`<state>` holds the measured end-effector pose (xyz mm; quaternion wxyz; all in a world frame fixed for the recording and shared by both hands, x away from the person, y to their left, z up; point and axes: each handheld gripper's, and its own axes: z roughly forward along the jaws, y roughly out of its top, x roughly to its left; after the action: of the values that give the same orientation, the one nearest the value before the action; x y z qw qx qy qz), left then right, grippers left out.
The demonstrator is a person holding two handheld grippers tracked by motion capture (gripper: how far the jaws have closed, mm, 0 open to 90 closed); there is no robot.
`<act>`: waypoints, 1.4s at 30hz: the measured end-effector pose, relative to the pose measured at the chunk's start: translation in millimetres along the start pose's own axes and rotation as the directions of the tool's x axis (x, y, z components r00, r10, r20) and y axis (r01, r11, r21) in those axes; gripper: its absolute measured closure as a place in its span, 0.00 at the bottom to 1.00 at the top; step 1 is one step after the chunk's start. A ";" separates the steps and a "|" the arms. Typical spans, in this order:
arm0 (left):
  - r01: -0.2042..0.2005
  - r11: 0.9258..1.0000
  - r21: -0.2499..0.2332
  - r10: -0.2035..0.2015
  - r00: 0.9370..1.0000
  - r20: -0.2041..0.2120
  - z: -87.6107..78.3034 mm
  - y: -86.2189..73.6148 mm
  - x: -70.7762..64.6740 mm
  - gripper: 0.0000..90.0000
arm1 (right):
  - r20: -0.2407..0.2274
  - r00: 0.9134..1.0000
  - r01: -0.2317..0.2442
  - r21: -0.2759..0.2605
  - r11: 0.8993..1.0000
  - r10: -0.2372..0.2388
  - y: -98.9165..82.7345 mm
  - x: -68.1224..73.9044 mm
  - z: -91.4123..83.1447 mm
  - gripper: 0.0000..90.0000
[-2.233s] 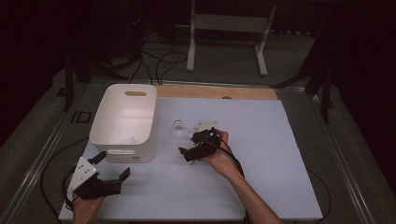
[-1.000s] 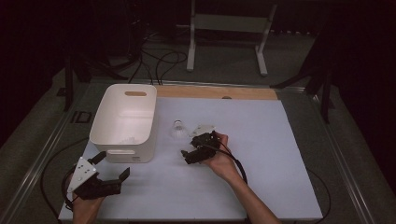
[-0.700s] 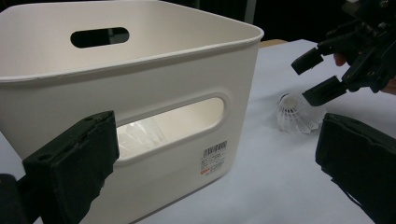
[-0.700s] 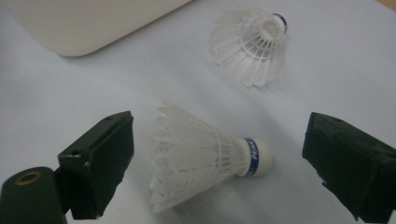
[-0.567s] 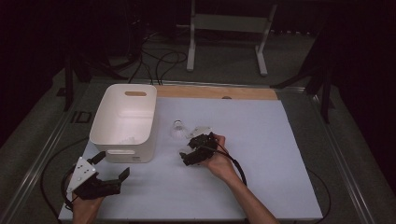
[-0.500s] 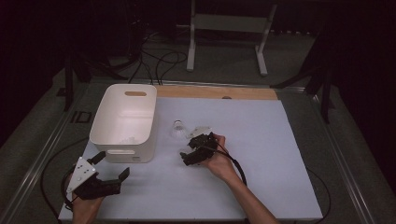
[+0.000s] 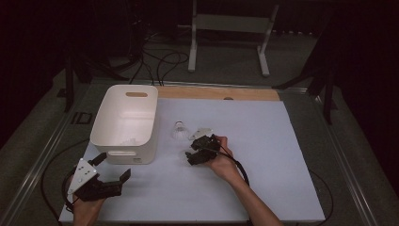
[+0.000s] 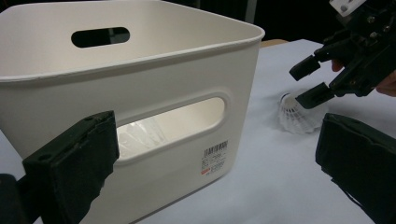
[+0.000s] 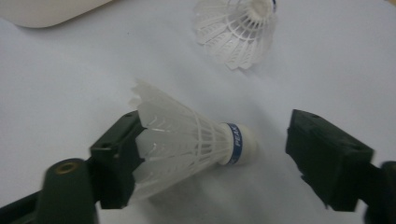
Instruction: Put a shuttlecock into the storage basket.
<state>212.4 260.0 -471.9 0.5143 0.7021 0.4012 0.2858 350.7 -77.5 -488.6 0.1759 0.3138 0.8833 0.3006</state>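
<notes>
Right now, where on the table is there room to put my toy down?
The white mat is bare right of the right gripper, and between both hands. It is crowded by the white bin and two shuttlecocks.

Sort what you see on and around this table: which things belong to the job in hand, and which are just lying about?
In the job: near shuttlecock, right gripper closing around it, far shuttlecock, white bin.

Lying about: wooden strip, metal stand, floor cables.
</notes>
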 end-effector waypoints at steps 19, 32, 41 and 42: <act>-0.001 1.000 0.002 0.001 1.000 -0.002 0.2 0.1 -0.4 0.00 | 0.030 0.999 -0.044 -0.030 0.999 0.045 -7.1 -14.1 -6.6 0.73; -0.002 1.000 0.005 0.002 1.000 -0.003 0.7 0.1 -0.6 0.00 | 0.021 0.998 -0.057 -0.033 0.998 0.058 -8.1 -16.8 -8.6 0.96; -0.003 1.000 0.005 0.003 1.000 -0.003 0.7 0.1 -0.6 0.00 | 0.019 0.998 -0.065 -0.043 0.997 0.066 -7.8 -17.1 -10.8 0.98; -0.002 1.000 0.005 0.002 1.000 -0.003 0.7 0.1 -0.6 0.00 | 0.018 0.998 -0.062 -0.046 0.997 0.063 -7.7 -17.2 -11.1 0.98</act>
<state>212.7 259.1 -472.0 0.5117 0.7031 0.4021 0.2865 354.5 -98.3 -483.0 0.1821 0.3401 0.8643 0.3226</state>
